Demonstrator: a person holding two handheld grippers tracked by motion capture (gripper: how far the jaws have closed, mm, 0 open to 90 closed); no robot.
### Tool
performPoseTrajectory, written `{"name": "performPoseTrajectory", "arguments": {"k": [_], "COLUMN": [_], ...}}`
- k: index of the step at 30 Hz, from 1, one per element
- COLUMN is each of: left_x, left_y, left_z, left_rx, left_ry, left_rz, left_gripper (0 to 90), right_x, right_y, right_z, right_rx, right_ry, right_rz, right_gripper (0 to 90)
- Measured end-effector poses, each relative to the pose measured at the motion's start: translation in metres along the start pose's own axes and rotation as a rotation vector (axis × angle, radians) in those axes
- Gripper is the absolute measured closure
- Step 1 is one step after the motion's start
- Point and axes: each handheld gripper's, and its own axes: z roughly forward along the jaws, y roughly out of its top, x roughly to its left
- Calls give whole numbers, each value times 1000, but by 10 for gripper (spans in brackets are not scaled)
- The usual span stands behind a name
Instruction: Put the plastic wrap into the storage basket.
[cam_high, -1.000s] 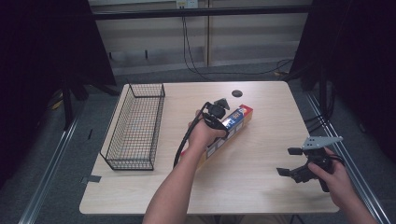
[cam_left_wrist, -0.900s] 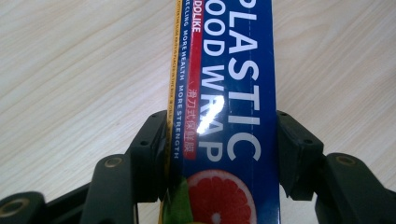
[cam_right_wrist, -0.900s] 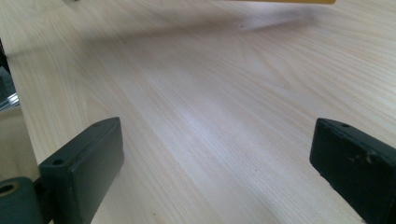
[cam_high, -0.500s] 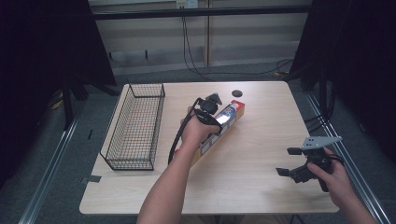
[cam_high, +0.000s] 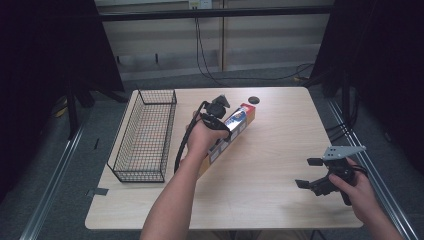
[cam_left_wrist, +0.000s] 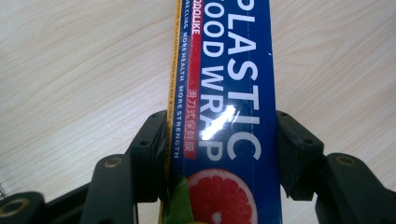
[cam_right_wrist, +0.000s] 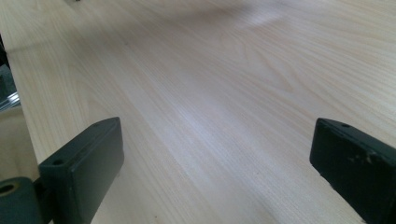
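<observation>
A light wooden table (cam_high: 280, 200) stands on a grey floor (cam_high: 60, 150). A black wire basket (cam_high: 169, 131) sits on the left part of the table, its long side running from near to far. A small round black thing (cam_high: 254, 100) lies near the far edge of the table, well apart from the basket. Behind the table, black cables (cam_high: 200, 50) hang down the pale wall and trail along the floor. Dark curtains (cam_high: 45, 50) hang on both sides. A metal rail (cam_high: 50, 185) runs along the floor at the left
</observation>
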Motion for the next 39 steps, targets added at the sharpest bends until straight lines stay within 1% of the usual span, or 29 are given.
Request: {"name": "performPoseTrajectory", "arguments": {"k": [1,2,3,5,6,7,8,10,12,13,15,16,18,21,25,26,29,30,31,32,34,35,36,37,39], "left_x": [0,1,2,4,5,6,6,9,10,11,12,14,15,17,21,22,25,28,27,29,30,32,33,34,36], "left_y": [0,0,-1,-1,-2,-2,-2,-3,-4,-4,-5,-5,-6,-6,-8,-8,-10,-10,-10,-11,-12,-12,-13,-13,-14], "left_z": [-1,-2,-2,-5,-5,-7,-7,-9,-10,-12,-14,-15,-17,-21,-23,-25,-27,-29,-29,-30,-32,-33,-34,-35,-37], "left_rx": [-6,-2,-3,3,-2,4,-4,1,-8,6,0,3,-3,-3,-10,-3,-13,-6,-16,-12,-15,-15,-17,-16,-22], "left_ry": [3,7,10,12,12,7,17,14,17,24,26,25,28,33,37,39,44,47,45,48,48,49,54,57,63], "left_rz": [-3,-1,-9,-7,-10,-19,-25,-22,-41,-33,-47,-40,-50,-51,-63,-69,-78,-55,-85,-83,-103,-93,-104,-91,-108], "left_gripper": [439,439,438,439,438,439,439,439,439,439,439,439,439,439,439,439,439,439,439,439,439,439,439,439,439], "right_x": [0,0,0,1,1,1,1,1,1,1,1,1,1,2,1,1,1,1,1,1,2,2,2,2,2], "right_y": [0,0,0,0,0,0,0,0,0,0,0,0,0,1,1,1,1,1,1,1,1,1,1,1,1], "right_z": [0,1,1,1,1,1,2,2,2,2,1,1,2,2,2,2,2,2,2,2,2,2,2,2,2], "right_rx": [1,-1,-2,-1,-2,-1,0,-3,-4,-4,-5,-5,-4,-4,-6,-4,-5,-5,-5,-7,-4,-4,-3,-3,-3], "right_ry": [0,-3,-3,-1,0,1,1,-1,-2,-1,0,1,0,-1,2,0,-2,-2,-2,0,-1,0,0,-1,1], "right_rz": [0,-3,-1,1,0,-2,-4,-4,-4,-2,-3,-3,-2,-4,-3,-3,-3,-3,-3,-3,-4,-3,-5,-5,-6], "right_gripper": [27,27,27,28,27,27,27,27,27,28,27,27,27,27,28,28,27,27,27,27,28,28,28,27,27]}}
